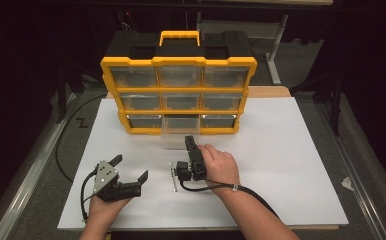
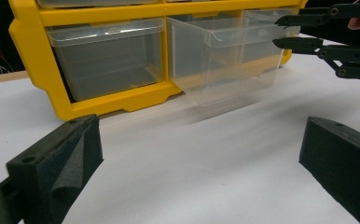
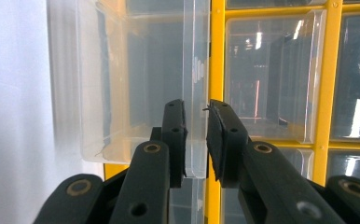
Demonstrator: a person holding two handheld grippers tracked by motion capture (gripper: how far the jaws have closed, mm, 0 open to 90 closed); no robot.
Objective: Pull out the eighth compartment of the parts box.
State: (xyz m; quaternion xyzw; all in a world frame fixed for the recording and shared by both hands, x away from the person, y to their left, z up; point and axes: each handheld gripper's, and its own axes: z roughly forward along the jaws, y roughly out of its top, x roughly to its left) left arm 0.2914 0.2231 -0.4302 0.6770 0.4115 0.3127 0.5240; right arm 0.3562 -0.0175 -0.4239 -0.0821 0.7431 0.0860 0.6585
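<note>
Right gripper (image 3: 196, 140) jaws clamp the empty clear drawer (image 3: 136, 84); left gripper (image 2: 192, 163) jaws wide.

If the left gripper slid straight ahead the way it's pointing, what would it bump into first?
Probably the clear drawer pulled out from the bottom row of the yellow organizer. The left gripper is open, with bare white table ahead. Depth is unclear; the right gripper already pinches that drawer's lip.

Pulled-out drawer (image 1: 180, 134) blocks cabinet (image 1: 178, 95) front, bolt (image 1: 173, 176) nearby

Your left gripper (image 1: 129, 169): jaws wide apart, resting low | your right gripper (image 3: 196, 140): turned sideways, jaws nearly together, pinching.
</note>
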